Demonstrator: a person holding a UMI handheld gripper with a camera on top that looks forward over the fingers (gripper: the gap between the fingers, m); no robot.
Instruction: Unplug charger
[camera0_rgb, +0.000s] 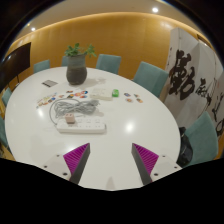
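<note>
The job has not started yet. The gripper (112, 160) hangs above the white tabletop (150, 125) with its fingers wide apart, holding nothing. The power strip (82, 126) lies well ahead of the fingers, near a plant pot (77, 72). The charger (72, 117) looks plugged into it, with cables (70, 106) beside it.

1. Only the tips of the gripper (112, 160) showed; its body was cut off below.
2. The power strip (82, 126) was too small to tell which sockets were filled or which plug was the charger's.
3. The cables (68, 108) formed a tangle; their ends could not be traced.
4. Small items (130, 97) beyond the strip were too tiny to identify.
5. The banner (193, 82) was partly cut off, its characters unreadable.
</note>
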